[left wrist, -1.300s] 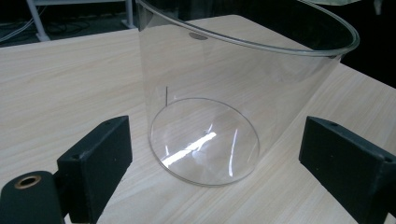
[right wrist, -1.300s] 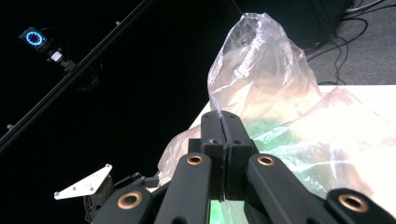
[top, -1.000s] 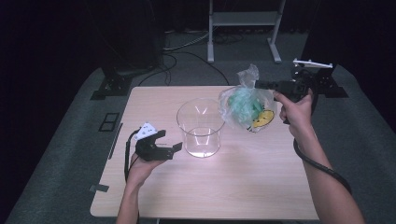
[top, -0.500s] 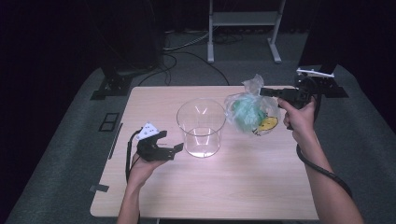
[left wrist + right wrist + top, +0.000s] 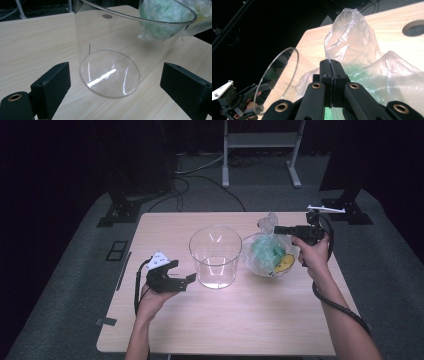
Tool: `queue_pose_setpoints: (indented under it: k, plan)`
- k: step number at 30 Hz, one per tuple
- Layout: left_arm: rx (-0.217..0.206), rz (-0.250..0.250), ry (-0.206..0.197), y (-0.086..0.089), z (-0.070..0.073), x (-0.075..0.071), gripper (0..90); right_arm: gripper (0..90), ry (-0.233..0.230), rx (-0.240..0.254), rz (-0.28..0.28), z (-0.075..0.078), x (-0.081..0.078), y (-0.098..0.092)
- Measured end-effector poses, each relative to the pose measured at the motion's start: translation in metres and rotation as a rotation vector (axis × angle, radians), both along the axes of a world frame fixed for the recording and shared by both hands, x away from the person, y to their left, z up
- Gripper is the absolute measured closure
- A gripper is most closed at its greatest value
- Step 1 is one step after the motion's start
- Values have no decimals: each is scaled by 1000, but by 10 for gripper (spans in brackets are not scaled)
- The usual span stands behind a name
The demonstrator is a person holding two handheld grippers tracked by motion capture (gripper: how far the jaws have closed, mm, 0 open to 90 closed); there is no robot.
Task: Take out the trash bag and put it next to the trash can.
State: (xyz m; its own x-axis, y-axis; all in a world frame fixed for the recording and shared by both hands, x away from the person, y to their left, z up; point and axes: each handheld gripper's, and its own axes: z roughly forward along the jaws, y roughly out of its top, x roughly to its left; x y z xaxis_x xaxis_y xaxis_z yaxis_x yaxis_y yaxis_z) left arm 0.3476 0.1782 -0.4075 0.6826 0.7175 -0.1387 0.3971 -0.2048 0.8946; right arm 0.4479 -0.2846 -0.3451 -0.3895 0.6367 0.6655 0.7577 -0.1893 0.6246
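The right gripper (image 5: pixel 278 229) is clamped on the top of a plastic bag (image 5: pixel 267 256), which sits on the table (image 5: pixel 250 320) just right of the glass jar (image 5: pixel 215 256). The left gripper (image 5: pixel 184 274) waits, jaws spread, left of the jar. Judging by this, the bag is not yet in the jar.

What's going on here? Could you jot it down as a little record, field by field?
Setting: wooden table, dark room
Left gripper: jaws open, resting on the table, facing the clear container
Right gripper: jaws shut on the plastic bag
Bag contents: green stuffing, something yellow
Bag position: right of the container, outside it
Container: upright, empty
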Motion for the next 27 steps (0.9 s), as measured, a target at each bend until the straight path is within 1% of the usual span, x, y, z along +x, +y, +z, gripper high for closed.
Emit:
queue_pose_setpoints:
  k: [4, 9, 13, 15, 18, 22, 23, 24, 25, 27]
  plan:
    - [-2, -1, 3, 0, -1, 0, 85, 900, 20, -20, 0, -11, 2, 3]
    - [3, -1, 5, -1, -2, 1, 85, 900, 41, -29, -6, -26, 4, 4]
    - [0, -1, 7, -2, -2, 1, 85, 900, 57, -27, -11, -37, 6, 5]
    - [5, -2, 7, -2, -3, 1, 85, 900, 63, -17, -11, -42, 6, 6]
    - [8, -2, 11, -2, -4, 2, 85, 900, 73, -11, -1, -49, 7, 11]
    - [6, -3, 11, -2, -4, 2, 85, 898, 80, -35, 7, -56, 9, 19]
    - [2, -5, 10, -1, -3, 2, 85, 894, 79, -44, 6, -57, 10, 21]
    - [2, -5, 10, -1, -3, 2, 85, 875, 77, -43, 4, -57, 10, 21]
    - [-2, -5, 10, -2, -3, 1, 85, 875, 77, -43, 4, -57, 10, 21]
    - [-6, -5, 9, -2, -3, 1, 85, 809, 66, -39, 2, -55, 9, 21]
